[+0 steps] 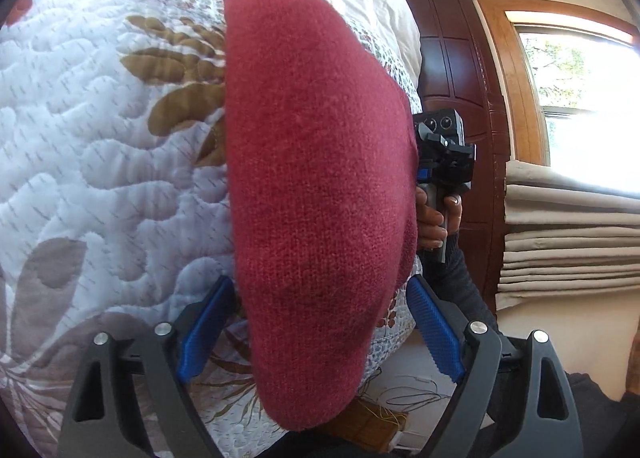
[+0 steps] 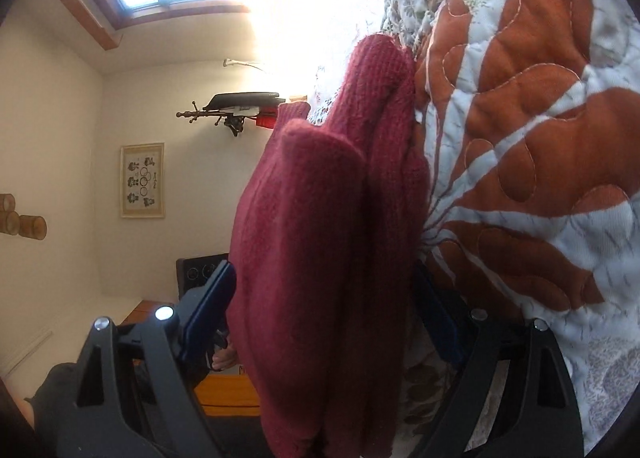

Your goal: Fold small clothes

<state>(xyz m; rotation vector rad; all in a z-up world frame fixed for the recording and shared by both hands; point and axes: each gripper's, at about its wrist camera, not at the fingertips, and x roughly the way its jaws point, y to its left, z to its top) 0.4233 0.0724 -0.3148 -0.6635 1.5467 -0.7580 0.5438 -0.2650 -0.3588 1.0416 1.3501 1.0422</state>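
Closest to you in the left wrist view, your left gripper (image 1: 320,322) has its blue ribbed fingers (image 1: 434,330) spread wide, one on each side of the red knitted sweater (image 1: 316,178). The knit fills the gap between them, but neither pad can be seen pressing into it, so whether the fabric is truly held there you cannot tell from this view. The sweater runs up the middle of the view as a long folded bundle, its ribbed hem at the far end, lying against the quilted bedspread (image 1: 100,138) (white, stitched in waves, with brown leaf shapes).

In the right wrist view your right gripper (image 2: 320,310) shows the same stance: the fingers (image 2: 208,306) stand apart with the sweater (image 2: 320,258) bunched thickly between them in several layers. The left finger sits just beside the knit; the right one is in shadow behind the folds, so contact there is unclear. The bedspread (image 2: 540,178) lies to the right of the garment, touching it along its edge.

Just past the sweater's right edge in the left view, a hand (image 1: 432,222) in a dark sleeve grips the handle of the other gripper (image 1: 444,154).

Farther back stand a dark wooden wardrobe (image 1: 452,58), a sunlit window (image 1: 580,98) with a folded beige blind (image 1: 568,234) beneath it, and, in the right view, a framed picture (image 2: 142,180) on a pale wall and a coat rack (image 2: 224,112).
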